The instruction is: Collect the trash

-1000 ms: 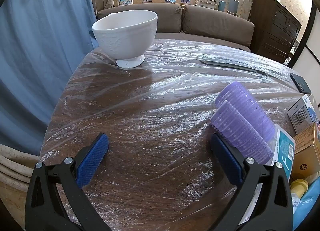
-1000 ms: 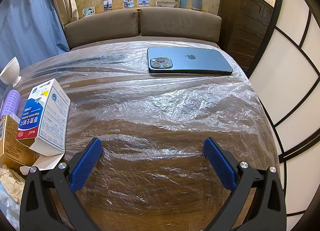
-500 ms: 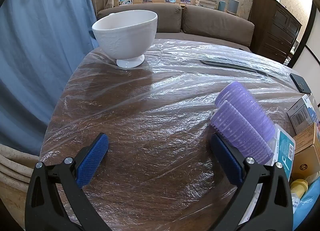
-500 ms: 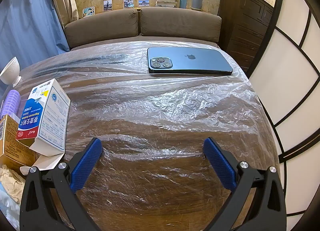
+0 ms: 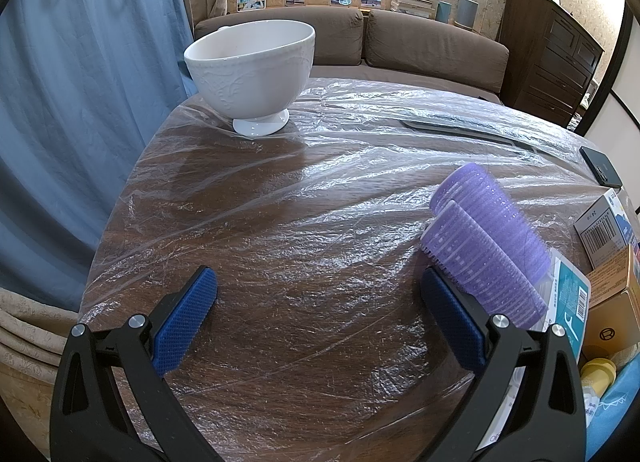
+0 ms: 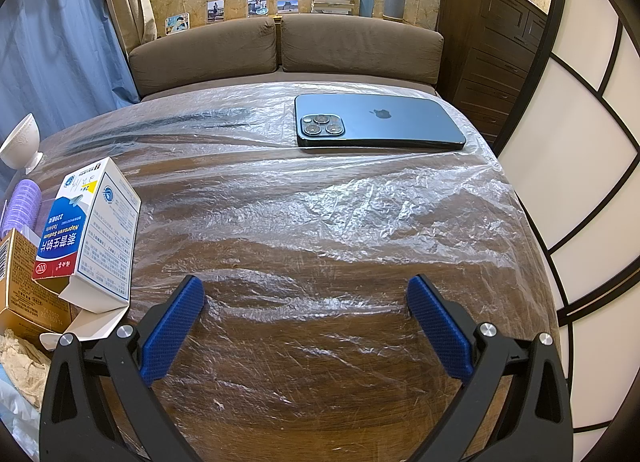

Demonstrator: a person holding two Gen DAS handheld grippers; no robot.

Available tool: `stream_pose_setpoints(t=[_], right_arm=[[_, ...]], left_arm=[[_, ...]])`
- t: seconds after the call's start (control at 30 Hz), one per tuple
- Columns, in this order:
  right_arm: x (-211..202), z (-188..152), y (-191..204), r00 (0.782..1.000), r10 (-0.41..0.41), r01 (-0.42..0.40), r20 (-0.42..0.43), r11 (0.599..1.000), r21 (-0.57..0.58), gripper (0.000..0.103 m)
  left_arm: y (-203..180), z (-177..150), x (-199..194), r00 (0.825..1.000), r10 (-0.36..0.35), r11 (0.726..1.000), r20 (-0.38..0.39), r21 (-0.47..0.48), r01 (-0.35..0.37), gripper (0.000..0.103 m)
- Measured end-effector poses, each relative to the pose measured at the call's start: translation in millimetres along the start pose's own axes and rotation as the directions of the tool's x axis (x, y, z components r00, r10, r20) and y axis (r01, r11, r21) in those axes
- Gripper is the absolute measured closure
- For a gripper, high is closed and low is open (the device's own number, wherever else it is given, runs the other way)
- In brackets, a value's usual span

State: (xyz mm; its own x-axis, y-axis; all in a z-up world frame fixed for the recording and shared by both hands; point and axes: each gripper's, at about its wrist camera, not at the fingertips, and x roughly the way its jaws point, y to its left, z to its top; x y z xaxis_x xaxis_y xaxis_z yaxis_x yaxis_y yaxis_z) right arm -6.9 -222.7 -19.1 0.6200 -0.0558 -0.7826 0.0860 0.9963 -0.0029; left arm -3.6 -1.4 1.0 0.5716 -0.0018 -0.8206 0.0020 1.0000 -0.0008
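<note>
I judge the job unstarted: my left gripper (image 5: 318, 310) and right gripper (image 6: 306, 316) hang spread and empty over the desk (image 6: 320, 222), while the medicine box (image 6: 90, 234) and crumpled tissue (image 6: 18, 362) lie uncollected left of the phone (image 6: 378, 122).

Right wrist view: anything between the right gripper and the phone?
Nothing. In the right wrist view only bare plastic-covered table lies between the open right gripper and the phone.
</note>
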Motion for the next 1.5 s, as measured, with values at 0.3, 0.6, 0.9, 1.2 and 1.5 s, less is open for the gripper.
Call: stream_pose_setpoints(t=[0.3,0.6,0.9,1.2,1.5], right_arm=[[-0.1,0.0,-0.4,1.000,0.000,0.000,0.000,1.000,-0.001,0.004],[0.1,0.2,-2.3,1.000,0.001,-0.001,0.000,1.000,-0.001,0.004],[0.3,0.2,-3.4,1.000,0.001,-0.001,0.000,1.000,-0.002,0.004],[0.3,0.2,-3.4,1.000,0.001,-0.001,0.000,1.000,-0.002,0.004],[0.4,0.3,-4.4,1.000,0.001,-0.001,0.000,1.000,-0.002,0.004]], left_arm=[[-0.7,-1.2,-1.4,1.000,0.000,1.000,0.000,0.000,0.000,0.001],[-1.4,-2.3,-2.9,1.000,0.000,1.000,0.000,0.000,0.000,0.001],[-2.1,-3.4,-4.3,1.000,0.000,1.000,0.000,0.000,0.000,0.001],[-2.8,-4.5,-5.7,1.000,0.000,1.000,0.000,0.000,0.000,0.001],[-3.6,-5.6,-7.1,1.000,0.001,1.000,0.000,0.000,-0.001,0.001]])
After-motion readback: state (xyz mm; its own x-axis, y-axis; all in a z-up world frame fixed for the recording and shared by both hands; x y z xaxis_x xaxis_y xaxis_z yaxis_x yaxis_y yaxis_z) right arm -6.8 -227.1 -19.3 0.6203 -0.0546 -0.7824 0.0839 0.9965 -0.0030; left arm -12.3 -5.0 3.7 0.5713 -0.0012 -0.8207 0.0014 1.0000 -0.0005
